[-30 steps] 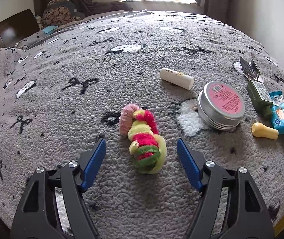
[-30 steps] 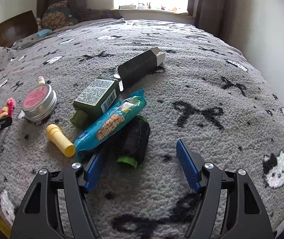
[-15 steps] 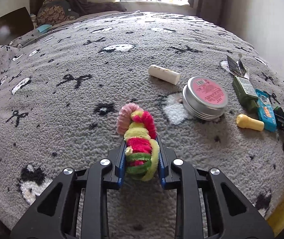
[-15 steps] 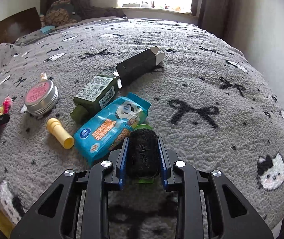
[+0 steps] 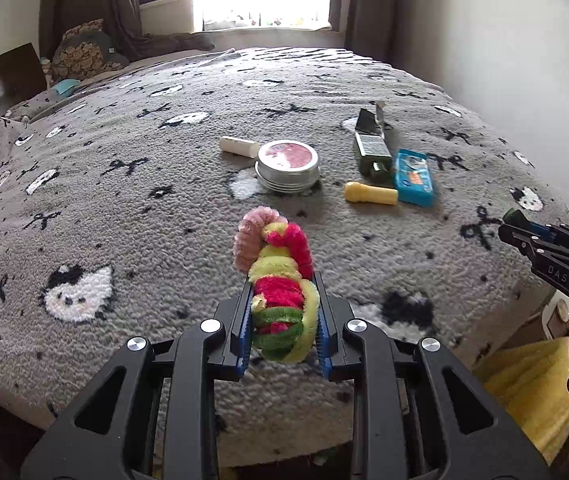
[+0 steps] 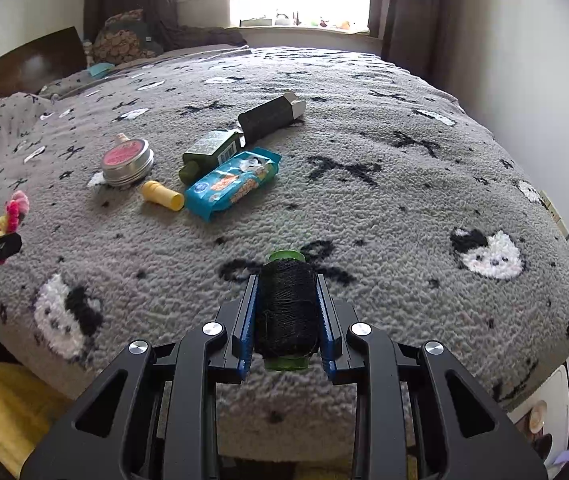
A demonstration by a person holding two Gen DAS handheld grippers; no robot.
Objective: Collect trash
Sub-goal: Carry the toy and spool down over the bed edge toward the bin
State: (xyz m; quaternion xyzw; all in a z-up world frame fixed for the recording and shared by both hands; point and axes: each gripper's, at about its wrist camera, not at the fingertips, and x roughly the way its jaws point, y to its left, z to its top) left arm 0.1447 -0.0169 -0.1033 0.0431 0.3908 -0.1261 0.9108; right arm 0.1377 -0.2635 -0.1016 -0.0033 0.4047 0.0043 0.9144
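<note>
Both grippers point steeply down over the bed's near edge. The left gripper [image 5: 283, 322] is clenched on a bundle of fuzzy pipe cleaners [image 5: 278, 285]; the right gripper [image 6: 286, 318] grasps a spool of black thread [image 6: 286, 312]. A second ago both stood open around these things on the blanket [image 6: 384, 216]; now both are lifted clear. Ahead of the tools lie a tin [image 5: 288, 165], yellow cap [image 5: 370, 193], blue packet [image 6: 233, 183], green bottle [image 6: 211, 151] and black carton [image 6: 270, 117].

open blanket [image 6: 384, 208] right, clutter cluster left: tin [image 6: 127, 163], wipes pack [image 6: 234, 184]
</note>
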